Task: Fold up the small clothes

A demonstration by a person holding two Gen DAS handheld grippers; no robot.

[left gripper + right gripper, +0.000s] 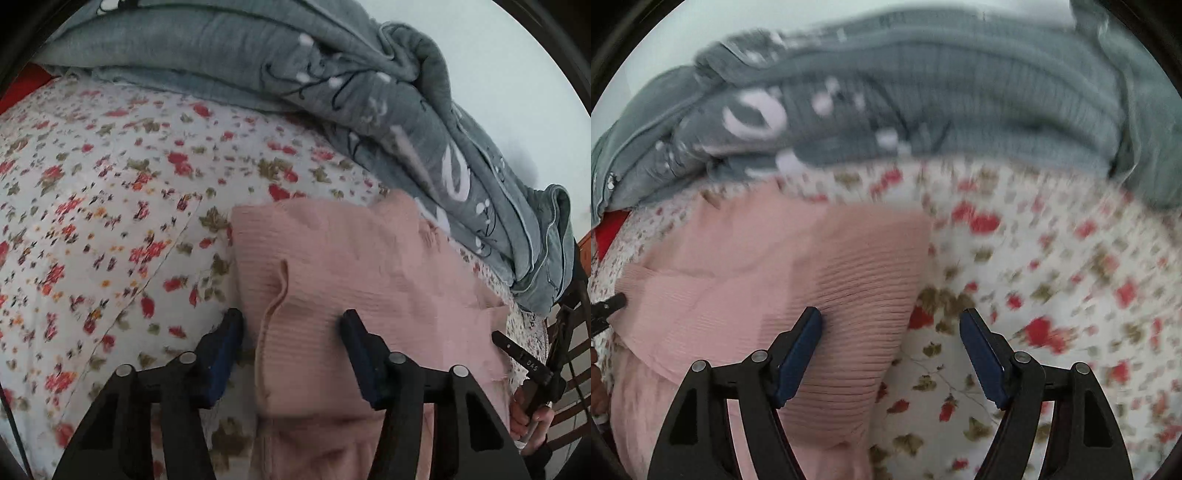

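- Between the fingers of the left gripper lies a fold ridge of the pink top, which rests flat on the bed; the fingers stand wide apart, released, gripping nothing.
- Left finger sits at the top's left edge, over the floral sheet; right finger is over the pink knit.
- Beyond these fingers and to their right, the grey quilt is heaped on the sheet, its edge touching the far corner of the top.
- Right of the left gripper, at the frame's edge, the right gripper shows with the hand that holds it.
- On the right wrist view, the right gripper is also spread open and holds nothing.
- Its left finger is over the ribbed right part of the top; its right finger is over bare sheet, and the top's right edge runs between them.
- Ahead of these fingers the quilt lies along the far side; this view is blurred.
- Far left of them, a tip of the left gripper sits at the top's left edge.
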